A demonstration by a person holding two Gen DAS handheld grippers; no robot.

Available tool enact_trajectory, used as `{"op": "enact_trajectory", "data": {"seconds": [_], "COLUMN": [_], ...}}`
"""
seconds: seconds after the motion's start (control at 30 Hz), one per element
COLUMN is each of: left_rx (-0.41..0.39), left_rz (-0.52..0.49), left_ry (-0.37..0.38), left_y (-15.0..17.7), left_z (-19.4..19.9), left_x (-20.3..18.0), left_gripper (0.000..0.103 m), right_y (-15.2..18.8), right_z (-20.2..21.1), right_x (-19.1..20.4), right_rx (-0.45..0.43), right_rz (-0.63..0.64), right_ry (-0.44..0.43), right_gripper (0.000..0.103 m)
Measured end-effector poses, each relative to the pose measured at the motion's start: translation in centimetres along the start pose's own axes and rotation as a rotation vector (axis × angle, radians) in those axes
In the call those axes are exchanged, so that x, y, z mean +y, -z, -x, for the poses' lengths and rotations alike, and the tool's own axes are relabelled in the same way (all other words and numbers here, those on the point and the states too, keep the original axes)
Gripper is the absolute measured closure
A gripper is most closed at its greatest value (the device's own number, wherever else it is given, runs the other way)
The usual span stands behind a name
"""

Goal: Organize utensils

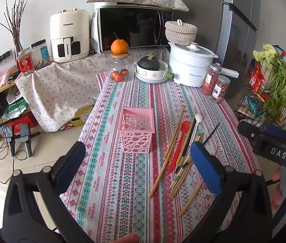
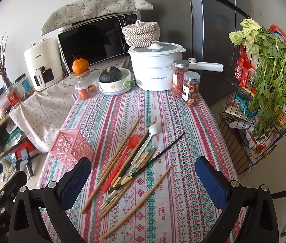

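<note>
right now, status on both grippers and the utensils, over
Left gripper open, holding nothing. Right gripper open, holding nothing. Chopsticks, red spoon and white spoon loose on the tablecloth, pink basket upright beside them. Nothing blocking.

"CHANGHONG" is showing on the air fryer left of the microwave; "Royalstar" on the white pot; "HANDMADE" repeating along the tablecloth; "DAS" on the right gripper.

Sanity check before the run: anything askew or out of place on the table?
Yes. Chopsticks, a red spoon and a white spoon lie scattered and crossing on the tablecloth, none in the upright pink basket. Nothing spilled or damaged.
</note>
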State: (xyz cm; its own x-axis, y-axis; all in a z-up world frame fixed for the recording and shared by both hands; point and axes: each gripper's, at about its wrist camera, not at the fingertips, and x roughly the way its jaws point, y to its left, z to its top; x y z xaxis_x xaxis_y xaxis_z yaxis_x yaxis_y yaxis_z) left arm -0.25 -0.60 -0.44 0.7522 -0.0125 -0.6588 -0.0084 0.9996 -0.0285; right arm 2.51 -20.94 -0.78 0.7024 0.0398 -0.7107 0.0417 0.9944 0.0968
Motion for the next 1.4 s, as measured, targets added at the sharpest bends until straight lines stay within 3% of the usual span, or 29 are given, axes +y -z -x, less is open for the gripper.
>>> {"op": "enact_trajectory", "data": {"seconds": [0.6,0.77,0.97,1.07,1.23,1.4], "left_rx": [-0.010,-0.002,-0.034,0.003,0.143,0.269], "left_rz": [-0.027,-0.025,-0.047,-0.058,-0.071,-0.101], "left_ry": [-0.036,-0.055,-0.071,-0.053,0.033,0.149], "left_y": [-0.1,-0.2,-0.6,-1.3,-3.3,-5.2], "left_z": [-1.0,-1.4,-1.1,-1.7,-3.2,-5.0], "left_x": [-0.9,-0.9,-1.4,-1.7,-1.9,-3.8], "left_gripper": [0.001,0.000,0.001,0.001,0.001,0.001], "right_y": [-0.7,-1.1,-2.4,-3.4,-5.3,-5.0], "right_z": [0.7,1.4,1.8,1.6,-0.2,-3.4], "right_x": [0.1,0.3,-0.4,-0.6,-1.9,-4.2], "right_rx": [-0.034,-0.081,-0.046,-0.015,0.104,0.186], "right_rz": [0.047,0.096,0.063,0.056,0.004,-0.058], "right_ry": [0.067,0.103,0.049,0.046,0.013,-0.054], "right_gripper": [0.000,0.000,0.000,0.000,0.000,0.000]}}
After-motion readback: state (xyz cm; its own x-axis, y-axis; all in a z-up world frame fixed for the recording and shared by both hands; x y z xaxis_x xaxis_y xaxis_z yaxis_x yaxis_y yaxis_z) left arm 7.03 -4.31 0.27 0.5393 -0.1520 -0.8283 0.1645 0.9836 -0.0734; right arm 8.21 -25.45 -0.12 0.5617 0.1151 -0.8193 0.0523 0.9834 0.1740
